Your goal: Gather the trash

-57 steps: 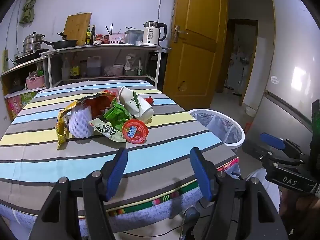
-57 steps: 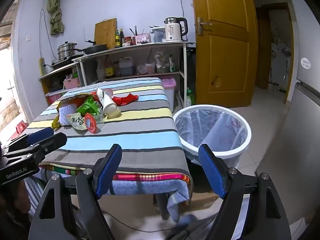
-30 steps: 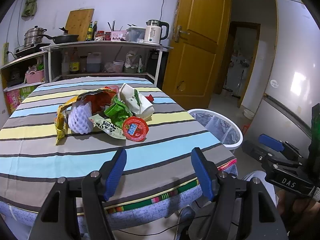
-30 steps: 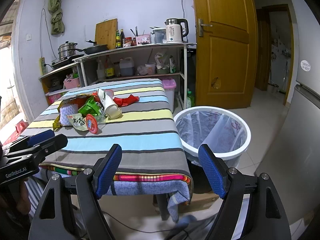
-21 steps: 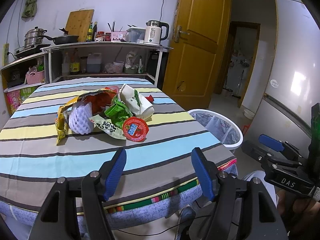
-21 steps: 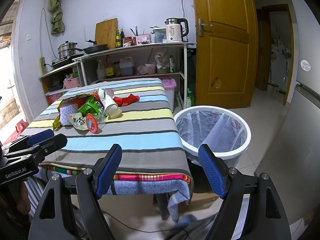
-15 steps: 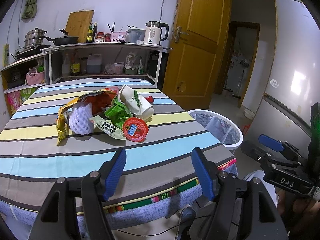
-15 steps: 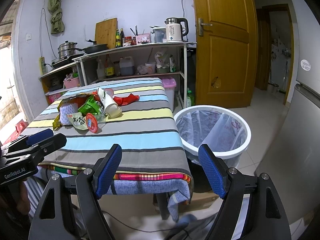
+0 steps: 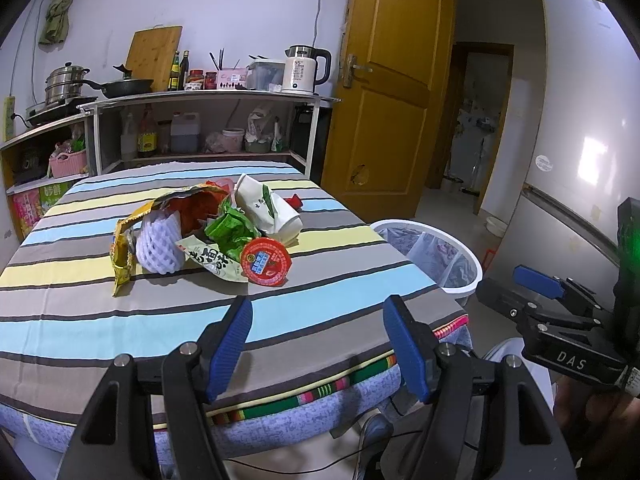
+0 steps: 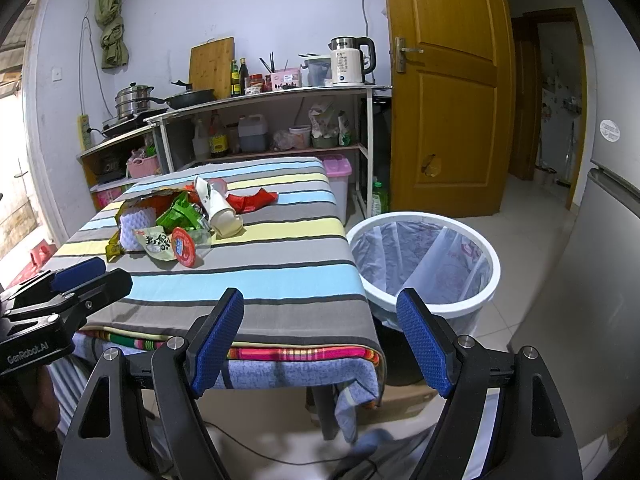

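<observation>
Hovering at the near edge of the striped table [image 9: 120, 320], the left gripper [image 9: 318, 344] shows its blue pads spread wide with nothing between them. Off at its three o'clock the right gripper [image 10: 320, 340] hangs out past the table's corner, jaws just as wide and empty, above open floor.

The trash sits in one heap toward the table's centre, at eleven o'clock from the left gripper. Nearest is the round red-lidded cup [image 9: 266, 261], tipped up on edge. Touching it at nine o'clock lies a pale printed wrapper [image 9: 208, 258], then a white foam fruit net [image 9: 156, 246] tucked into the mouth of a yellow-orange snack bag [image 9: 132, 236]. Behind the cup, a crumpled green wrapper [image 9: 230, 230] presses against a white paper cup [image 9: 266, 210] lying on its side. A red wrapper [image 10: 252, 200] trails off the far side, toward one o'clock.

A broad band of bare cloth separates the heap from the near edge. The white waste bin [image 10: 424, 268], lined with a clear bag, stands on the floor just beside the table's right edge, its mouth open and unobstructed, with bare tile beyond it toward the wooden door [image 10: 444, 80].
</observation>
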Motion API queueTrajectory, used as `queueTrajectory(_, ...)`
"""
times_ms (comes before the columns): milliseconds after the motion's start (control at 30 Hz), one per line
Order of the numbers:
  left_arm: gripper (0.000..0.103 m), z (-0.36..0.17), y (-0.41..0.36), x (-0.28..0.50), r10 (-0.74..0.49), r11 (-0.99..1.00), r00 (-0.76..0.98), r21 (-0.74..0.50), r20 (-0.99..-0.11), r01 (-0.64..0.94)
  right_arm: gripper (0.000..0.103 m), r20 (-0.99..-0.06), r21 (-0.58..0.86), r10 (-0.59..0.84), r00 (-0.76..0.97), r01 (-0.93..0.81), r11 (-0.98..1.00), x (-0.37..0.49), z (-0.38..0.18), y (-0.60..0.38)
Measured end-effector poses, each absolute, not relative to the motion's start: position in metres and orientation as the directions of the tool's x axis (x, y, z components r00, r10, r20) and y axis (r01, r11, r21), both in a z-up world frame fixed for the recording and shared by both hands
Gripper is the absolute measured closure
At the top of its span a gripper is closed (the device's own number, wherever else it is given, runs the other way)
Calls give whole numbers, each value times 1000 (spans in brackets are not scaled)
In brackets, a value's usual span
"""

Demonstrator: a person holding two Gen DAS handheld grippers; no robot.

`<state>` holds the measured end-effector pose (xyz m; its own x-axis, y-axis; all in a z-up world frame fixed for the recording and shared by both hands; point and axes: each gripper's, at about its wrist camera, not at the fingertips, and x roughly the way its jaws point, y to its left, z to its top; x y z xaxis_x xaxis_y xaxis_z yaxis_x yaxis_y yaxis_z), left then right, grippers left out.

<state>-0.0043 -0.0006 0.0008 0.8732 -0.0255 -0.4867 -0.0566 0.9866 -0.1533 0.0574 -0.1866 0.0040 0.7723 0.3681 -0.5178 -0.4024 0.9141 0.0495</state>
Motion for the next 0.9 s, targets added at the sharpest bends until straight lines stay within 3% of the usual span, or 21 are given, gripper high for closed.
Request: queueTrajectory(900, 33, 2, 0, -7, -23, 986, 875, -156, -484, -60, 24, -518, 47, 366, 774, -401, 915, 57, 2, -185)
